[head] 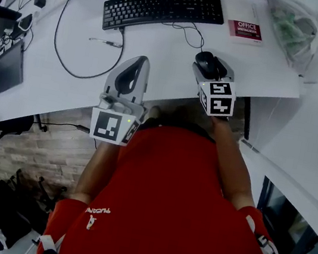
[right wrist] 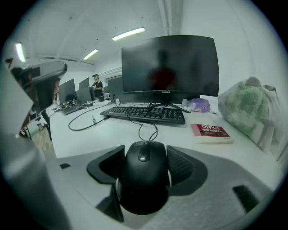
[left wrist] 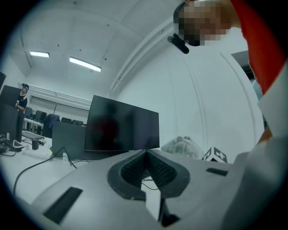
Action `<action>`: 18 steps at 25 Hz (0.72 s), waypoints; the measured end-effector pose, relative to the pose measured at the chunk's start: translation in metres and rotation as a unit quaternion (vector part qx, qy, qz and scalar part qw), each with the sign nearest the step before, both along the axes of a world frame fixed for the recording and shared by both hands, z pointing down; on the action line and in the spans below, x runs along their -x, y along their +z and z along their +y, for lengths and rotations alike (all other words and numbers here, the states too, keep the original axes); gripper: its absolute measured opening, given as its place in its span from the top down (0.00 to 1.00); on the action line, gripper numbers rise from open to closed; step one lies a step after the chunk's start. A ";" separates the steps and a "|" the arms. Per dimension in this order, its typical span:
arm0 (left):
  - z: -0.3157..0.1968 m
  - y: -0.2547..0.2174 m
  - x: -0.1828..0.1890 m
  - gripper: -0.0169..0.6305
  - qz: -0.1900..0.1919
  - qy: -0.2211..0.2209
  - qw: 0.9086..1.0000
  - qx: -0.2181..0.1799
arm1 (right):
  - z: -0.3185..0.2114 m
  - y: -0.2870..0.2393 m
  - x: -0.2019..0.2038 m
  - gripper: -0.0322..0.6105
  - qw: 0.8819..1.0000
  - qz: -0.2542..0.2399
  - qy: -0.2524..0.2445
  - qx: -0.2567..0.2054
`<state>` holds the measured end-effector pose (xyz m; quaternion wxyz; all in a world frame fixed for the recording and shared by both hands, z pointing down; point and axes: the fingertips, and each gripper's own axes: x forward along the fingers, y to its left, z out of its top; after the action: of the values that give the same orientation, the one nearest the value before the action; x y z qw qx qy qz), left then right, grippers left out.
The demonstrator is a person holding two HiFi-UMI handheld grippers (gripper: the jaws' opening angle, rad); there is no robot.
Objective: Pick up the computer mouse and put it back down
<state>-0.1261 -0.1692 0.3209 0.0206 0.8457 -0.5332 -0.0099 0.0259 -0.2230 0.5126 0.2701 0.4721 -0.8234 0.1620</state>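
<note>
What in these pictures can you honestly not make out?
- Head view: the right gripper covers most of the mouse, so whether it touches the desk is unclear.
- Right gripper view: the mouse's own body hides its underside.
- Both views: contents of the plastic bag are too blurred.

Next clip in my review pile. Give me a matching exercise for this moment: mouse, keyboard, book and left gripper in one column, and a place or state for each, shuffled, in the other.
Column one:
1. mouse
2. keyboard
3. book
4. left gripper

Column two:
A. jaws together, nothing in them
B. red cover, lying on the desk to the right of the keyboard
C. between the jaws of the right gripper
D. black, lying in front of the monitor

Pairs: 1-C, 2-D, 3-B, 4-A
</note>
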 end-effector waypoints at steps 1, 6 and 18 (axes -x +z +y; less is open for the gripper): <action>0.000 0.001 0.001 0.96 0.000 -0.001 1.000 0.001 | 0.000 0.004 0.000 0.50 1.000 0.004 -0.001 0.004; -0.003 0.004 0.004 0.96 -0.002 -0.004 1.000 0.005 | -0.003 0.020 0.001 0.49 1.000 0.016 -0.003 0.018; -0.005 0.009 0.010 0.96 -0.004 -0.009 1.000 0.011 | -0.006 0.036 0.008 0.49 0.999 0.034 -0.010 0.038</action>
<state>-0.1359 -0.1746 0.3295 0.0275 0.8404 -0.5413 -0.0013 0.0183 -0.2286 0.5481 0.3174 0.4587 -0.8114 0.1744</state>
